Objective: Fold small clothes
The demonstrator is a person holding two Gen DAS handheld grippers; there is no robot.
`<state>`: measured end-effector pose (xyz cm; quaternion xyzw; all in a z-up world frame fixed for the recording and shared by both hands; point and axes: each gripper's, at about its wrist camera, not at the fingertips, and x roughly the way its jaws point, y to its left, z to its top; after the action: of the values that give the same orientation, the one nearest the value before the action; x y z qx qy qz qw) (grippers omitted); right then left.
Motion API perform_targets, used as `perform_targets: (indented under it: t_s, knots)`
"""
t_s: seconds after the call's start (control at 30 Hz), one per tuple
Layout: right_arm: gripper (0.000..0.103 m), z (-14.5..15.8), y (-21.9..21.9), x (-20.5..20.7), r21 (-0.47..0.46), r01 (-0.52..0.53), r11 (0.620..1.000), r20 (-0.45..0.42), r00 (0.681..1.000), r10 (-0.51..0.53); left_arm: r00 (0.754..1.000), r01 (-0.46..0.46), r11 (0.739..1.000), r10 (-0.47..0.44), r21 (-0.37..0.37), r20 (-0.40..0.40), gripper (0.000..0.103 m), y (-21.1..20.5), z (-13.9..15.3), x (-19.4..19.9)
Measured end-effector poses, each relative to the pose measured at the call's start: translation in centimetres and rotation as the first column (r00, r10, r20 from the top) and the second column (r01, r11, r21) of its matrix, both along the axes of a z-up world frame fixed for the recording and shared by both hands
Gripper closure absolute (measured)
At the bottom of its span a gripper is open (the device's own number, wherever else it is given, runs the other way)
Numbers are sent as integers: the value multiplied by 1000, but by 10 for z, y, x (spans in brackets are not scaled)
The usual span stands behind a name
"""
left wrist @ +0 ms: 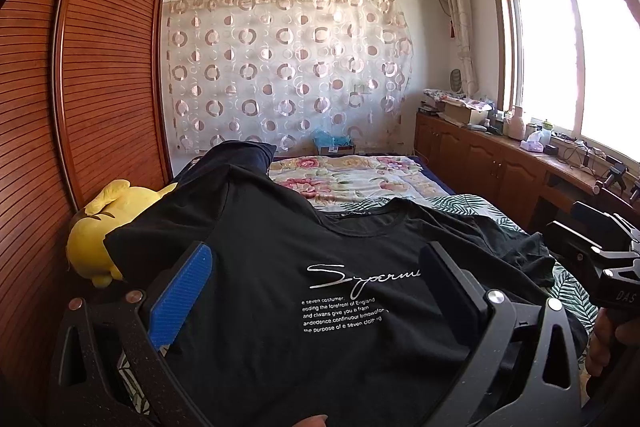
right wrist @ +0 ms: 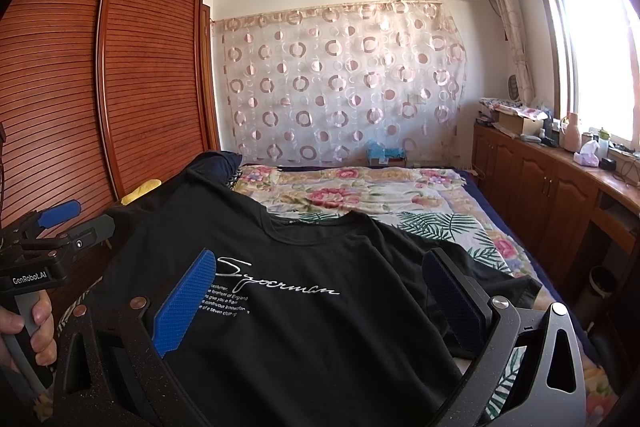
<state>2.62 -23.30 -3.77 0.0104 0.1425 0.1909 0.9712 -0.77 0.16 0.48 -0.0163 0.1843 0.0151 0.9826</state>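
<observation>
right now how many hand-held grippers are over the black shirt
2. The left hand-held gripper hovers open over the printed chest of the black shirt. The right hand-held gripper hovers open beside it, toward the shirt's right sleeve. Neither grips fabric.

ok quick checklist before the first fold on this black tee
1. Left gripper open: ok.
2. Right gripper open: ok.
3. Black T-shirt print side up, collar away from the person: ok.
4. Shirt lying flat: not ok, its right sleeve is bunched.
5. Yellow plush toy clear of the shirt: not ok, the shirt's left edge overlaps it.
6. Hem straight: cannot tell, hidden below the grippers.
</observation>
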Motion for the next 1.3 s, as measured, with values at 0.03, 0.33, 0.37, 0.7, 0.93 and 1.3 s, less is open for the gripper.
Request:
perform_targets:
  t_s: [0.03, 0.33, 0.37, 0.7, 0.93, 1.3]
  knots:
    - [0, 0, 1, 0, -1, 1, 1000, 1, 1000, -1, 1000, 0, 1000, 0, 0, 0, 0, 1, 1, -1]
    - [0, 0, 0, 0, -1, 0, 1000, 1, 1000, 0, 1000, 0, 1000, 0, 2, 1, 0, 0, 1, -1]
    - [0, -1, 0, 0, -1, -1, 1000, 1, 1000, 1, 1000, 0, 1000, 0, 3, 1, 0, -1, 0, 0]
    - [0, -1, 1, 0, -1, 1, 1000, -1, 1000, -1, 1000, -3, 1000, 3, 6, 1, 0, 0, 1, -1]
    - [0, -2, 2, 0, 1, 0, 1000, -3, 1000, 0, 1000, -2, 1000, 2, 8, 2, 0, 0, 2, -2]
    - [0, -2, 1, 0, 0, 1, 1000, -2, 1000, -1, 1000, -3, 1000, 3, 8, 7, 0, 3, 5, -4]
